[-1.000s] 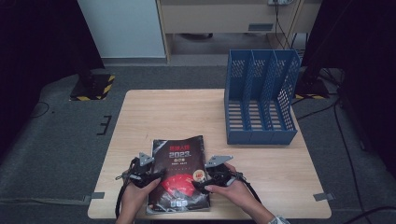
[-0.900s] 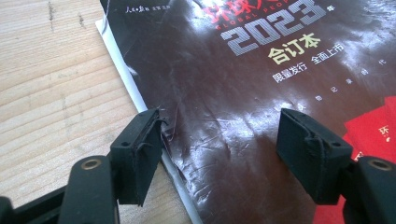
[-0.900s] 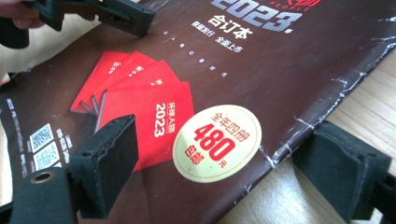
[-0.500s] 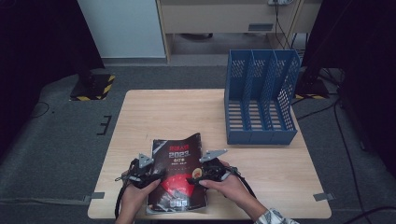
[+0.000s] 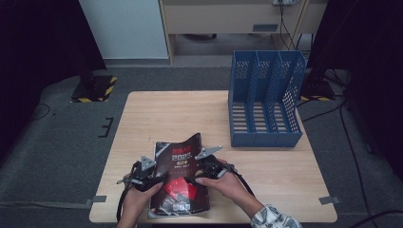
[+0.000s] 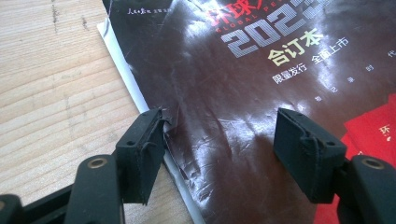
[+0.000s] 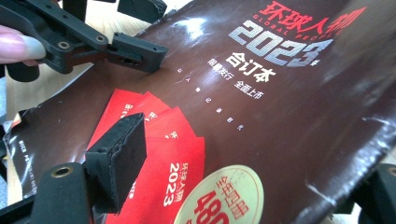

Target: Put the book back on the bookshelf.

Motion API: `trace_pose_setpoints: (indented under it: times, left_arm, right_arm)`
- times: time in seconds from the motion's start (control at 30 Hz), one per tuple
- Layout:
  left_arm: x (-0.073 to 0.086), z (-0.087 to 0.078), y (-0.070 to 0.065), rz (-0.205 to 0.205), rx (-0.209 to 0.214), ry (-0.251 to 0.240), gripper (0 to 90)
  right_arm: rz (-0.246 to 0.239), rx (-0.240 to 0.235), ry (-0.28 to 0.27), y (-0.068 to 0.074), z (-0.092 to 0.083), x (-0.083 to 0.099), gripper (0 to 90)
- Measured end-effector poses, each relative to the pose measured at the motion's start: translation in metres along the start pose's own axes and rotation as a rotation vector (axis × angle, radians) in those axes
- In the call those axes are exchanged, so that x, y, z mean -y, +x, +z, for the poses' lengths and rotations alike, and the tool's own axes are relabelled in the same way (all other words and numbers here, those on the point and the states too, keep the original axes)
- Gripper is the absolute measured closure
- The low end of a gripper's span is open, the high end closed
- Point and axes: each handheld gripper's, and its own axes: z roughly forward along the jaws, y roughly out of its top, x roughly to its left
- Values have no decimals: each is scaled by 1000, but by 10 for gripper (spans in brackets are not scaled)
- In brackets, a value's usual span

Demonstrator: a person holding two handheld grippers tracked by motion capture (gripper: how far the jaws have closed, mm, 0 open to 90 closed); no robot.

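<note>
From above, my glossy dark-brown magazine with red cover art (image 5: 179,183) lies near the front edge of the pale wooden bench (image 5: 157,114), my left tool (image 5: 157,181) on its left side and my right tool (image 5: 189,180) on its right, where the cover bows upward; the blue plastic three-slot file rack (image 5: 263,99) stands well apart. Through the left gripper view, my jaws stand apart, straddling the magazine's left edge. Through the right gripper view, jaws have just been narrowing around the lifted right edge, pads not yet pressing. I'd clamp all pages, not only the cover, then lift evenly.
</note>
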Motion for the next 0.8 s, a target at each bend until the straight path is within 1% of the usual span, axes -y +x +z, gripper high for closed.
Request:
trace_pose_setpoints:
  times: [0.17, 0.33, 0.5, 0.53, 0.57, 0.6, 0.63, 0.67, 0.7, 0.77, 0.8]
  left_arm:
    - [-1, 0, 0, -2, 6, -2, 337]
    - [0, -1, 0, -10, 18, -10, 353]
    - [-1, 0, 0, -13, 23, -12, 368]
    - [-1, 0, -1, -12, 23, -13, 368]
    - [-1, 0, -1, -11, 24, -13, 369]
    - [-1, 0, -1, -9, 26, -13, 368]
    - [-2, 0, -1, -10, 27, -13, 368]
    - [-2, 0, -1, -12, 29, -14, 368]
    - [-2, 1, -1, -11, 31, -14, 368]
    - [-3, 1, -1, -11, 36, -13, 367]
    - [-4, 2, -1, -13, 43, -20, 361]
  right_arm:
    - [3, 9, 13, 2, 5, -2, 231]
    - [-6, 17, 22, 5, 13, -4, 251]
    - [-58, 37, 64, 8, 16, -5, 332]
    - [-66, 41, 68, 8, 17, -5, 357]
    - [-64, 53, 69, 9, 17, -5, 391]
    - [-65, 73, 69, 8, 17, -4, 465]
    - [-65, 73, 69, 8, 17, -4, 465]
    - [-72, 96, 61, 7, 17, -4, 535]
    - [-72, 96, 61, 7, 17, -4, 535]
    - [-62, 111, 44, 5, 16, -4, 613]
    - [-53, 124, 20, 3, 13, -5, 694]
